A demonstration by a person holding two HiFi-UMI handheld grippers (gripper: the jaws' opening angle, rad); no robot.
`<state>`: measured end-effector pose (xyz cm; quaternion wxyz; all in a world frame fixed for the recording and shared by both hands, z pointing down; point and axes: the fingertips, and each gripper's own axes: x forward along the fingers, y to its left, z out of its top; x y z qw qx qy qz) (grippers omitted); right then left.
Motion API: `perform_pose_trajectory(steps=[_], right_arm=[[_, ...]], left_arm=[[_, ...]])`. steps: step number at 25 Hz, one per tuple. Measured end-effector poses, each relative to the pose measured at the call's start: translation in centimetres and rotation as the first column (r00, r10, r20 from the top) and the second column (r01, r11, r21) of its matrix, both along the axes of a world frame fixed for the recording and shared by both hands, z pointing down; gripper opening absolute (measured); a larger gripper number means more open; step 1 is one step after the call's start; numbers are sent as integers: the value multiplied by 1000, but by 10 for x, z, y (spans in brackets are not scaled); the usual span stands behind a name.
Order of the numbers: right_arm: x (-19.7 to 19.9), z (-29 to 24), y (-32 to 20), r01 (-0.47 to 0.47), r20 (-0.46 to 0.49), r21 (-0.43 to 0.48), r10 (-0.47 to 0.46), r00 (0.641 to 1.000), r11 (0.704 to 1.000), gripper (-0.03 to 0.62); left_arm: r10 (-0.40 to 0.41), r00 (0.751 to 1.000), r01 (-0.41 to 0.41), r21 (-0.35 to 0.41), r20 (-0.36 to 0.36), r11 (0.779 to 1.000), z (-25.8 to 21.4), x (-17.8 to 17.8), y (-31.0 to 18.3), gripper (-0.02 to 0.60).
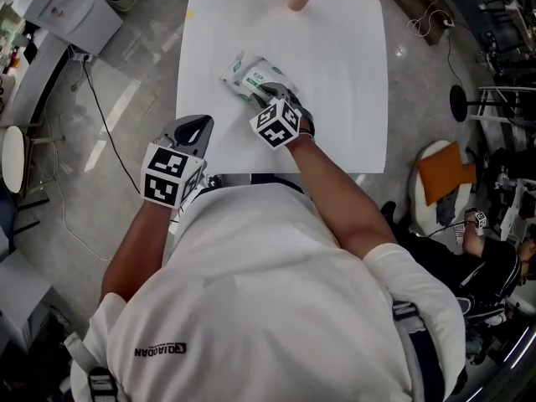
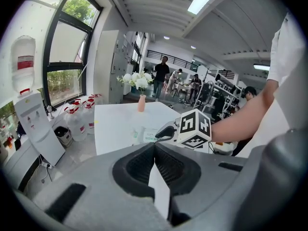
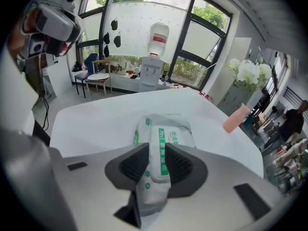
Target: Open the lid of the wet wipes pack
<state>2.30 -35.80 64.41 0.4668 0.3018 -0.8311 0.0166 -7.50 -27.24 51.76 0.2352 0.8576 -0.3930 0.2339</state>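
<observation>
The pack (image 1: 254,77) lies flat near the middle of the tabletop (image 1: 343,82), lid uppermost and apparently shut. The right hand-held gripper (image 3: 155,148) stands wide astride it, lid between the pads, with no firm squeeze evident. The left hand-held gripper (image 1: 198,126) hangs closed and empty at the near edge, well apart from the pack. Risk: nothing pins the pack, so a pull on the lid may lift the whole pack. Closing on the soft body would only crumple it.
</observation>
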Motion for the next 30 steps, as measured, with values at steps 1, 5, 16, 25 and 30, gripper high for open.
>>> perform_pose_trajectory(steps=[1,5,16,25,30], right_arm=[[0,1,0,-1,-2,-1,1,1000,1000,113],[2,7,-3,-22,-8,4,22,1000,1000,146],[7,7,-12,-114,109,-72,122,987,991,130],[13,8,-13,-172,221,-195,214,951,966,120],[15,4,-14,-184,296,-273,265,918,944,110]], left_arm=[[1,1000,-1,0,1,1000,0,0,0,0],[0,1000,0,-7,5,1000,3,-1,0,0],[-1,1000,1,-16,-6,1000,4,2,-6,0],[0,1000,0,-7,-9,1000,2,5,-13,0],[-1,1000,1,-5,-13,1000,1,4,-16,0]])
